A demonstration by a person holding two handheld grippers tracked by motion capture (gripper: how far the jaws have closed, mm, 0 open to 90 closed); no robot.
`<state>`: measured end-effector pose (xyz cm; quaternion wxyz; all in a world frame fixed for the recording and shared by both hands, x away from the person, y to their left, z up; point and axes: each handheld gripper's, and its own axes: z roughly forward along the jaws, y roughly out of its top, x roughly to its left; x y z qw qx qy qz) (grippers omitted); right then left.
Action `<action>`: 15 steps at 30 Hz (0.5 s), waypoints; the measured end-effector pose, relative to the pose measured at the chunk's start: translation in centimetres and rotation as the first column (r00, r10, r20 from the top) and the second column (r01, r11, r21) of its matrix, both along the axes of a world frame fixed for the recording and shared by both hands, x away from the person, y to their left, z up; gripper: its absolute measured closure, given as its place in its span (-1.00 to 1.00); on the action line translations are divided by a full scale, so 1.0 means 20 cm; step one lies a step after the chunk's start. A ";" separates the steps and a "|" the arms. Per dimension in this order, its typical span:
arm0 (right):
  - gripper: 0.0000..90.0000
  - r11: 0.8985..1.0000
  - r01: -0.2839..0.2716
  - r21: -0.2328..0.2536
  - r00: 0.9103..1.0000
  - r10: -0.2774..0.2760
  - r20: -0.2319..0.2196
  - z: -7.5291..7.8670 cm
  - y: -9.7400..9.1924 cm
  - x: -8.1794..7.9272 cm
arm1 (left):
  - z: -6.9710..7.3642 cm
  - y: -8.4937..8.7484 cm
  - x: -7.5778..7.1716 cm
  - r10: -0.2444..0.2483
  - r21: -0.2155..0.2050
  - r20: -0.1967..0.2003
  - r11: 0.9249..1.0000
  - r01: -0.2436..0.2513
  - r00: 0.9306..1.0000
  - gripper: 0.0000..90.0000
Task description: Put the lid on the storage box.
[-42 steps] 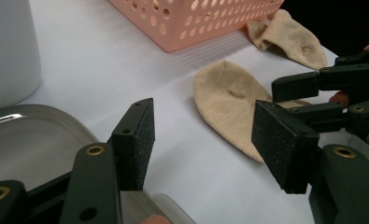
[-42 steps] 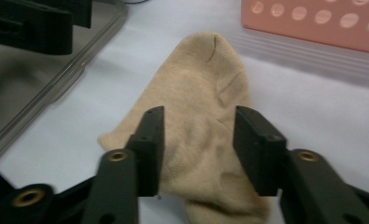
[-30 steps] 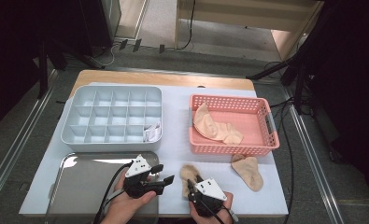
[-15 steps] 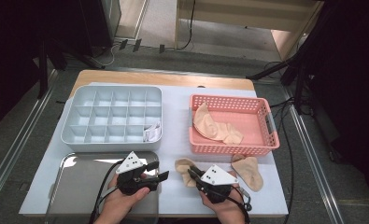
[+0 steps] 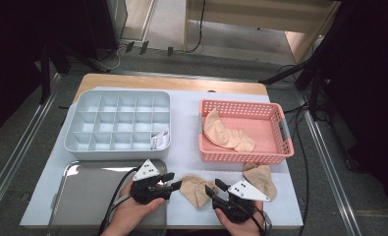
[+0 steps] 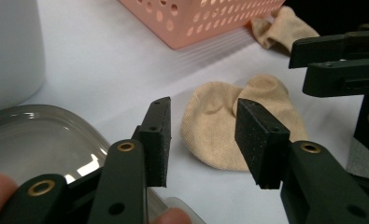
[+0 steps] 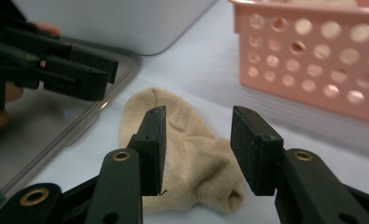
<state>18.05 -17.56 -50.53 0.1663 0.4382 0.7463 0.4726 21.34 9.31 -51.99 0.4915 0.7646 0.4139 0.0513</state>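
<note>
Beige sock (image 5: 197, 189) lies crumpled flat near the worktop's front edge, between the left gripper (image 5: 174, 181) and right gripper (image 5: 212, 189). Left jaws have just been closing, right jaws opening; both stand apart, gripping nothing. Bare white cloth (image 5: 184, 128) runs back between compartment box (image 5: 118, 123) and pink basket (image 5: 243, 130).

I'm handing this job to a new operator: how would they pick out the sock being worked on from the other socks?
Start at the pink basket on the white table cover; just in front of it, near the table's front edge, lies the beige sock between the left gripper and right gripper. Unlike the sock in the basket or the loose sock further right, it lies beside the metal tray.
</note>
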 end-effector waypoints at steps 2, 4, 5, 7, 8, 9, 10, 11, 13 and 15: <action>0.17 0.999 0.033 -0.025 0.999 -0.033 -0.026 -0.02 0.03 -0.01 | -0.01 -0.03 0.00 -0.008 0.020 -0.006 1.000 0.008 1.000 0.36; 0.22 0.997 0.070 -0.041 0.997 -0.071 -0.039 -0.04 0.06 -0.01 | -0.01 -0.05 0.01 -0.011 0.035 -0.019 0.999 0.012 1.000 0.43; 0.34 0.993 0.102 -0.062 0.994 -0.105 -0.041 -0.05 0.06 -0.01 | -0.01 -0.05 0.01 -0.006 0.041 -0.025 0.999 0.007 1.000 0.48; 0.62 0.993 0.106 -0.057 0.991 -0.110 -0.075 -0.07 0.06 0.00 | -0.02 -0.07 0.02 -0.001 0.064 -0.044 0.998 0.004 0.999 0.65; 0.75 0.993 0.100 -0.070 0.991 -0.105 -0.080 -0.08 0.05 0.00 | -0.02 -0.07 0.03 -0.005 0.069 -0.059 0.998 0.009 0.998 0.78; 0.86 0.992 0.095 -0.089 0.992 -0.101 -0.070 -0.08 0.05 0.00 | -0.03 -0.07 0.03 -0.017 0.064 -0.079 0.998 0.022 0.997 0.95; 0.91 0.993 0.079 -0.089 0.994 -0.085 -0.063 -0.08 0.04 0.00 | -0.03 -0.06 0.04 -0.028 0.056 -0.095 0.998 0.033 0.995 1.00; 0.94 0.994 0.060 -0.089 0.996 -0.065 -0.058 -0.08 0.04 0.01 | -0.03 -0.06 0.04 -0.041 0.046 -0.105 0.998 0.046 0.994 1.00; 0.96 0.992 0.045 -0.117 0.999 -0.049 -0.024 -0.06 0.03 0.02 | -0.02 -0.06 0.03 -0.040 0.043 -0.090 0.998 0.044 0.995 1.00; 0.97 0.991 0.038 -0.130 0.999 -0.035 0.022 -0.04 0.02 0.05 | -0.01 -0.05 0.02 -0.036 0.011 -0.073 0.999 0.037 0.997 1.00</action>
